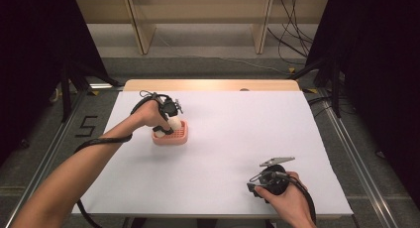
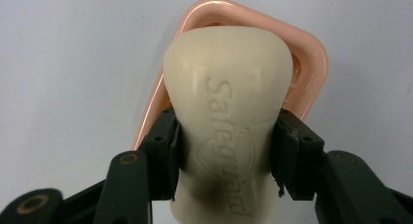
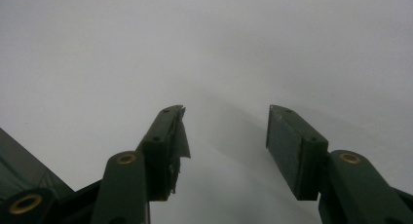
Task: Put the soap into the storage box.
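A cream bar of soap [image 2: 229, 112] with raised lettering is clamped between the jaws of my left gripper [image 2: 226, 156]. It hangs just over a pink soap dish [image 2: 311, 73]. In the high view the left gripper [image 1: 167, 123] points down at the pink soap dish [image 1: 178, 136] at the table's left middle, with the cream bar of soap [image 1: 174, 123] tilted over it. My right gripper [image 3: 226, 146] stands open with nothing between its black jaws, close above the white table. In the high view the right gripper [image 1: 255, 187] rests near the front right edge.
The white table top [image 1: 233, 139] stretches wide between the two hands. A wooden strip [image 1: 208, 85] borders its far edge. Dark curtains and cables stand beyond the table, and a metal rail runs along each side.
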`<state>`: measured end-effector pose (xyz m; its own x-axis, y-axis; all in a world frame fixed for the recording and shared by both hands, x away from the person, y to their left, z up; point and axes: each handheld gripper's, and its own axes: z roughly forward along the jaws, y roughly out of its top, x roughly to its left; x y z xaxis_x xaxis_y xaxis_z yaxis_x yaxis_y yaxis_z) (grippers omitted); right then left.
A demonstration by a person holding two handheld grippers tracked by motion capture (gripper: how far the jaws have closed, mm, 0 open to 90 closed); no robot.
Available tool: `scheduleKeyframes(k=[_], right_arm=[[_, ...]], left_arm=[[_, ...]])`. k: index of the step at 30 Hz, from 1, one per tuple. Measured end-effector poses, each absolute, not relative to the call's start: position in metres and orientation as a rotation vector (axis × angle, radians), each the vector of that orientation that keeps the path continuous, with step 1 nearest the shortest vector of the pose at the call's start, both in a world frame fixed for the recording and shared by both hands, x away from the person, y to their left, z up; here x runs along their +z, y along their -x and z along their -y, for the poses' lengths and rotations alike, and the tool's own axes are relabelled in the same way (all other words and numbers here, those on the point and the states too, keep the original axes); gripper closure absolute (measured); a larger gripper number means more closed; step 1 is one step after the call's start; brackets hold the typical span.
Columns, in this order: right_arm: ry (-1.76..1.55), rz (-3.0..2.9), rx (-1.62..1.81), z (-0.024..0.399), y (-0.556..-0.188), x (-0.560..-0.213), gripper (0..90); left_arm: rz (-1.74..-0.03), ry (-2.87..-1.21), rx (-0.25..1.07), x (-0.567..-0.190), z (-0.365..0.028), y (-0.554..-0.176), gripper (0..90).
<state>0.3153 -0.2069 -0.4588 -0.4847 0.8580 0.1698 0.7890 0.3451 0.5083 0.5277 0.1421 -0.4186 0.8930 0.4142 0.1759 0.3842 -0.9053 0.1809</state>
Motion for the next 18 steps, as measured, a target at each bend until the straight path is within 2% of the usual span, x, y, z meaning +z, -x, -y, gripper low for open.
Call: scheduleKeyframes(k=[18], right_arm=[[-1.521,-2.479,0.833,0.2062,-0.3149,-0.4587,48.3]], left_arm=[[-0.634,-2.912,0.314,-0.427,-0.1434,-0.5308,49.2]])
